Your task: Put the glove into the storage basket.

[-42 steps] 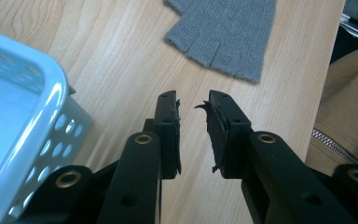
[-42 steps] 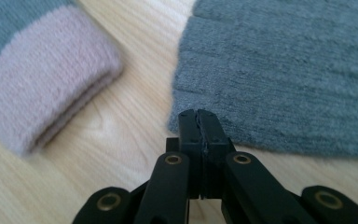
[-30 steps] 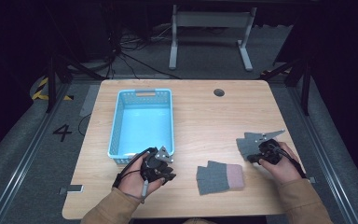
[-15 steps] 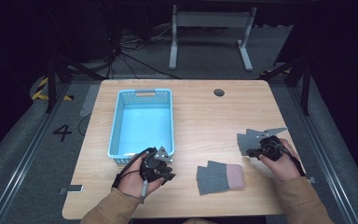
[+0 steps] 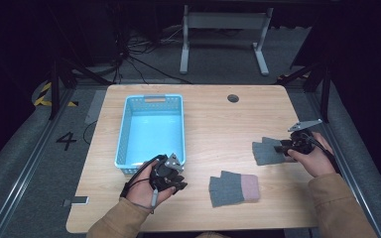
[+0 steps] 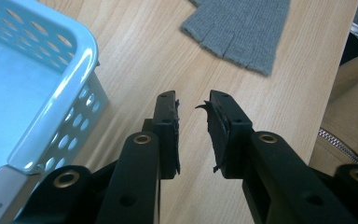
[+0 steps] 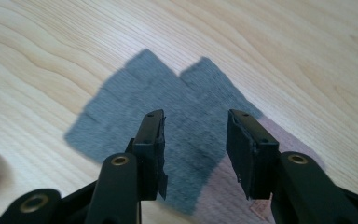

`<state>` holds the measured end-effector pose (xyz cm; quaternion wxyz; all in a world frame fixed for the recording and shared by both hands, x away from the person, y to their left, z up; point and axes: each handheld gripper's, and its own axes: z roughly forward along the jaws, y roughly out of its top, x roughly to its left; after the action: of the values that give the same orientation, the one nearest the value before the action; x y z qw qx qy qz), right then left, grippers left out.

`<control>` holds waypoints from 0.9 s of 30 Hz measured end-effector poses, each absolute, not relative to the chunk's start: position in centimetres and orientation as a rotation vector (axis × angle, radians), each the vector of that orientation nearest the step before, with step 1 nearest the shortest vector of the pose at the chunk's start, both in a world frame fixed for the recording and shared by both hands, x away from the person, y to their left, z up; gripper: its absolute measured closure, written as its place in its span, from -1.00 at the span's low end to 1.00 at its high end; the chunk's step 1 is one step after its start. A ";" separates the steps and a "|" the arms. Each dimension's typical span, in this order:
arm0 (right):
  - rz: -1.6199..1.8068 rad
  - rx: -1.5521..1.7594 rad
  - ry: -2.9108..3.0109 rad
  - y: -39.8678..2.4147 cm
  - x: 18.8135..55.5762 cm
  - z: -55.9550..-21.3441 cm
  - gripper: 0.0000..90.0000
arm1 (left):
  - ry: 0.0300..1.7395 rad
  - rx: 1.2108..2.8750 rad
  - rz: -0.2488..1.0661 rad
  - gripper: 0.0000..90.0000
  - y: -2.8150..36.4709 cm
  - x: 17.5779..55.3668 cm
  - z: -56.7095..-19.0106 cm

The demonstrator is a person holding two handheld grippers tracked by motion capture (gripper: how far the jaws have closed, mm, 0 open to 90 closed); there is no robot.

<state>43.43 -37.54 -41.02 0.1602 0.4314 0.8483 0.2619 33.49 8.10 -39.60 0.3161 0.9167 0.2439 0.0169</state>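
Two grey fingerless gloves lie on the wooden table (image 5: 213,124). One glove (image 5: 233,188), with a pink cuff, sits near the front edge, and it lies ahead of my left gripper (image 6: 192,100) as the grey knit glove (image 6: 242,32). My left gripper (image 5: 181,184) rests beside the front right corner of the blue basket (image 5: 124,129), jaws a narrow gap apart with nothing between them. The other glove (image 5: 265,151) lies flat at the right. My right gripper (image 5: 282,148) hovers at its edge. Its jaws have just been opening and stand apart above this glove (image 7: 186,93), pads clear of it.
The blue perforated basket (image 6: 79,60) is hollow and close on the left of my left gripper. A round cable hole (image 5: 233,98) sits near the table's far edge. A small grey device (image 5: 77,201) lies at the front left corner. Tan sleeves come in from the bottom.
My right gripper has let go of the right-hand glove, opened, and drawn a little to the right. The glove stays flat on the table. The left hand has kept still.
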 end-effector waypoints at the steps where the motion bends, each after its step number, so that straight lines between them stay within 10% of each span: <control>1: 0.740 1.239 2.426 -37.7 43.8 -41.3 0.22 | 0.640 2.416 0.043 0.63 8.1 33.5 -39.5; 16: 0.553 1.304 2.444 -37.1 45.1 -43.0 0.09 | 0.644 2.416 0.037 0.63 8.2 33.4 -39.7; 27: 0.539 1.410 2.431 -36.7 44.8 -42.5 0.78 | 0.642 2.410 0.031 0.64 8.2 33.4 -39.7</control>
<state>44.76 -36.67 -42.53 0.1395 0.4877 0.8413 0.1865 33.40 8.20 -39.69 0.3181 0.9160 0.2442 0.0118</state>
